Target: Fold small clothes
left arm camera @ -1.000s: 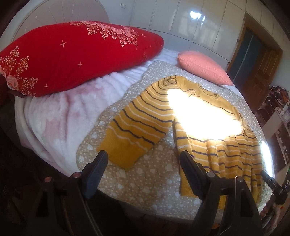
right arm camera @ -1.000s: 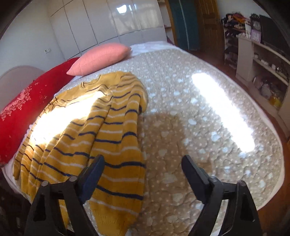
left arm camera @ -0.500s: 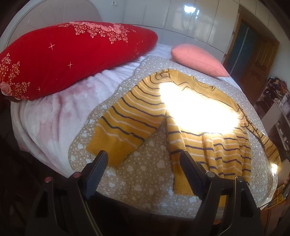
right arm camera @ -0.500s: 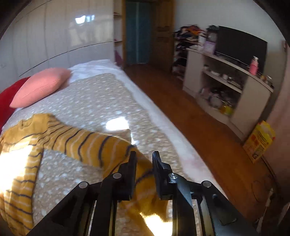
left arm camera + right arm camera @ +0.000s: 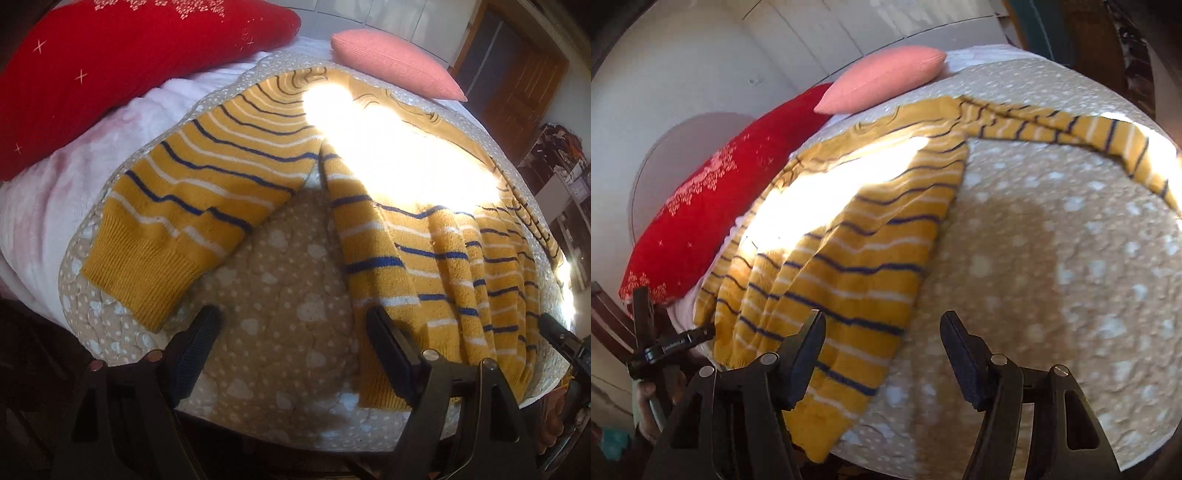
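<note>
Your striped sweater (image 5: 388, 236) now lies spread on the bed (image 5: 280, 302), its far sleeve (image 5: 1071, 129) just pulled out straight and dropped, so flattening looks nearly done. Your right claw (image 5: 882, 350), jaws just reopened and empty, hangs over the hem. Your left claw (image 5: 291, 343) has dipped low, narrowing slightly, empty, between near sleeve (image 5: 177, 229) and body.

Sweater (image 5: 424, 258) middle — washed out by sun glare
</note>
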Available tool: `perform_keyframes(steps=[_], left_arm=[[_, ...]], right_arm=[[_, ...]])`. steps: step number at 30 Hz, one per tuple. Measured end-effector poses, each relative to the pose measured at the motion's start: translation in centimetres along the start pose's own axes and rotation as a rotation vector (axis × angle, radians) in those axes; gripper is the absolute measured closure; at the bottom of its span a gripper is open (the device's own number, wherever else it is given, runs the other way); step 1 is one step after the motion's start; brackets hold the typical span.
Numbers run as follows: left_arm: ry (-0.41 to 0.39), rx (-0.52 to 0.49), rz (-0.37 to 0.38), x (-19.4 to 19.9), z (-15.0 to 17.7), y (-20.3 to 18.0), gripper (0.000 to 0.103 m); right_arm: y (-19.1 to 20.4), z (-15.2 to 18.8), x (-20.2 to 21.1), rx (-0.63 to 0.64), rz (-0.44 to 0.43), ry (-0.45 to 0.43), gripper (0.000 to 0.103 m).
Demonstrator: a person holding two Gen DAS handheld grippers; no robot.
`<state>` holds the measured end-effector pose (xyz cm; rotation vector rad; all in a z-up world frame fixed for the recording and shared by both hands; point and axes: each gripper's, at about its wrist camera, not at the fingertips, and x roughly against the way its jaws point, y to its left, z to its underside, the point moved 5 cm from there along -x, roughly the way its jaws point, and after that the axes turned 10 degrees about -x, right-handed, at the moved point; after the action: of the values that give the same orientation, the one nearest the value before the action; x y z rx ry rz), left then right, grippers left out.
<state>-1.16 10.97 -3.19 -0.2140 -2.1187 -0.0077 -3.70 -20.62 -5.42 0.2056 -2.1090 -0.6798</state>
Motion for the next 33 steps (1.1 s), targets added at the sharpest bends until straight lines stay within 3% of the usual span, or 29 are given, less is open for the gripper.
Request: perform_keyframes(steps=[1,2,3,4,5,6,7,10,12,13,15,16,17,19,23,28,33], left_arm=[[-0.001,-0.02,-0.012,0.1,-0.1,-0.2,0.056],[0.008,-0.045,-0.07,0.2,-0.2,-0.3,0.086],[0.014,-0.06,-0.083,0.4,-0.2,-0.3,0.095],[0.02,-0.044,-0.069,0.7,-0.1,-0.1,0.102],[0.026,-0.025,-0.053,1.2,0.2,0.2,0.103],[0.035,-0.011,-0.049,1.8,0.7,0.7,0.103],[0.03,-0.002,-0.061,2.6,1.1,1.3,0.103],[0.007,0.037,-0.094,4.9,3.1,3.5,0.103],[-0.002,0.07,-0.073,6.0,4.1,4.9,0.103],[-0.013,0.081,-0.071,6.6,4.4,5.4,0.099],[-0.038,0.094,-0.08,7.8,4.1,5.9,0.075],[-0.064,0.107,-0.074,8.4,3.7,5.9,0.05],[-0.1,0.126,-0.055,9.0,3.1,5.7,0.034],[-0.165,0.145,0.006,9.7,1.8,4.5,0.028],[-0.199,0.061,0.104,8.0,-1.3,-0.1,0.026],[-0.176,-0.021,0.209,3.2,-5.1,-5.8,0.026],[-0.309,-0.134,0.158,0.3,-9.7,-10.6,0.026]], right_arm=[[0.5,0.4,-0.9,0.011,0.027,0.002,0.041],[0.5,0.3,-1.8,0.032,0.069,-0.013,0.043],[0.9,0.4,-2.0,0.058,0.099,-0.024,0.055],[1.0,0.3,-2.0,0.065,0.115,-0.021,0.077],[0.8,0.3,-1.7,0.035,0.088,-0.008,0.089],[0.3,0.2,-1.0,-0.017,0.022,0.005,0.094],[0.1,0.0,0.1,-0.043,-0.01,-0.011,0.094],[-1.3,1.3,2.6,-0.027,0.046,-0.042,0.094],[-2.7,1.9,3.4,-0.051,0.052,-0.033,0.094],[-3.5,1.9,4.0,-0.072,0.039,-0.043,0.094],[-5.7,0.9,5.3,-0.125,0.074,-0.102,0.092],[-7.0,0.1,5.8,-0.161,0.104,-0.132,0.088],[-8.4,-0.7,6.4,-0.201,0.122,-0.162,0.085],[-11.2,-2.5,7.6,-0.286,0.14,-0.234,0.078],[-16.7,-5.5,8.8,-0.374,0.25,-0.317,0.077],[-17.5,-9.1,10.1,-0.287,0.317,-0.339,0.077],[-17.8,-12.3,7.4,-0.205,0.365,-0.264,0.077]])
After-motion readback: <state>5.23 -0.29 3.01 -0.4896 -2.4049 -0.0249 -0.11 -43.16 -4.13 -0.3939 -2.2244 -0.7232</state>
